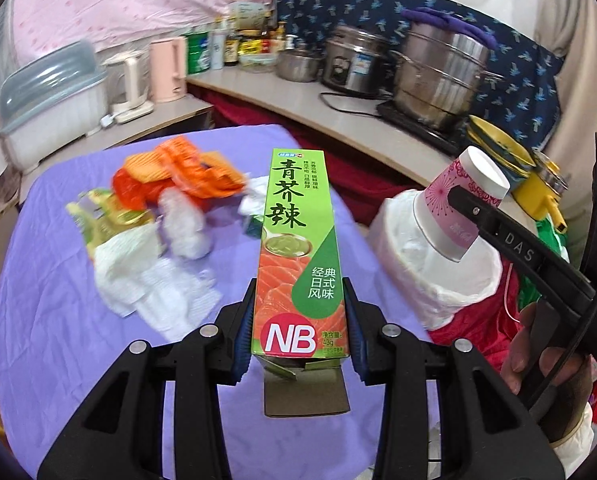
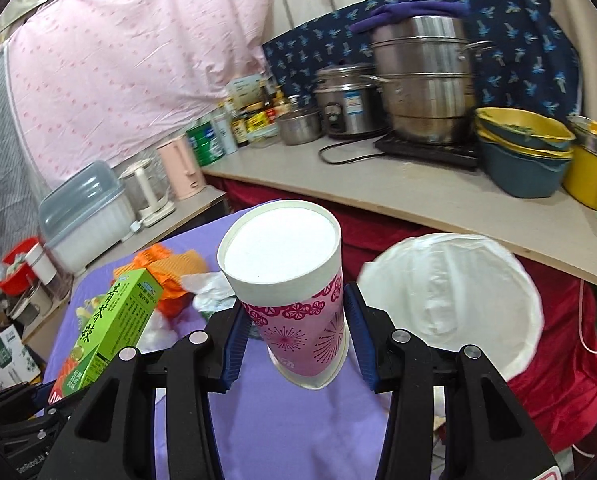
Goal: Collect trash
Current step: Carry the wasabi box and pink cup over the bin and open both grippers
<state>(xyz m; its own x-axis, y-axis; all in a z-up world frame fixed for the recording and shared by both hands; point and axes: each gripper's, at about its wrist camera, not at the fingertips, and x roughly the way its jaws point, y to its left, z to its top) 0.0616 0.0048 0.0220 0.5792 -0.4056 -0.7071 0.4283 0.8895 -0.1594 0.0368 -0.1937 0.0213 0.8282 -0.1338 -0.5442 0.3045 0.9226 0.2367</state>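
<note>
My left gripper, black with blue pads, has a green wasabi box with orange salmon print. My right gripper has a pink paper cup, firework pattern, white base. Lilac tablecloth, orange bag, white tissues, white-lined bin.

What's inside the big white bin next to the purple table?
The round bin lined with a white plastic bag shows only crumpled white liner; no trash is visible. In the left wrist view the pink-and-white paper cup covers part of its opening, so its bottom stays unseen.
</note>
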